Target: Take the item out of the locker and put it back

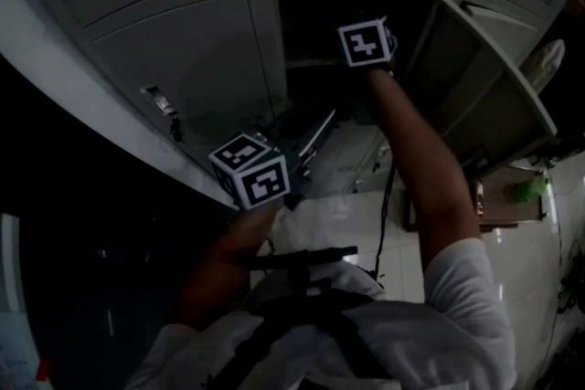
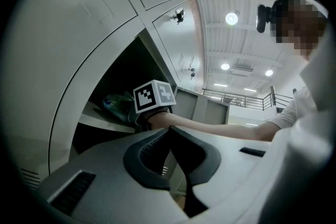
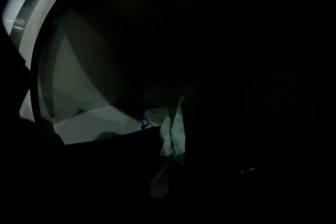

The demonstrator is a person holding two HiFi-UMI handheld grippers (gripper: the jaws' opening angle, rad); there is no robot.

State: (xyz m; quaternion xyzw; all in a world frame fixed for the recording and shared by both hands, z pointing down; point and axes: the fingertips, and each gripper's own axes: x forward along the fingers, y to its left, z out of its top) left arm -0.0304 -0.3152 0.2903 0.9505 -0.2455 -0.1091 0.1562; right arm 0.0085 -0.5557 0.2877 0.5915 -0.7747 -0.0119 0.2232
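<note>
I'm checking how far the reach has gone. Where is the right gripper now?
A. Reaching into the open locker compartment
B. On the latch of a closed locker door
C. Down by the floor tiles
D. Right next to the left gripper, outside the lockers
A: the head view shows the right gripper up inside the dark open locker compartment, whose door is swung aside to its right.

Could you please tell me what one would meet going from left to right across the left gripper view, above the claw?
Closed locker door → green packet on the locker shelf → marker cube → the person's forearm → white sleeve.
</note>
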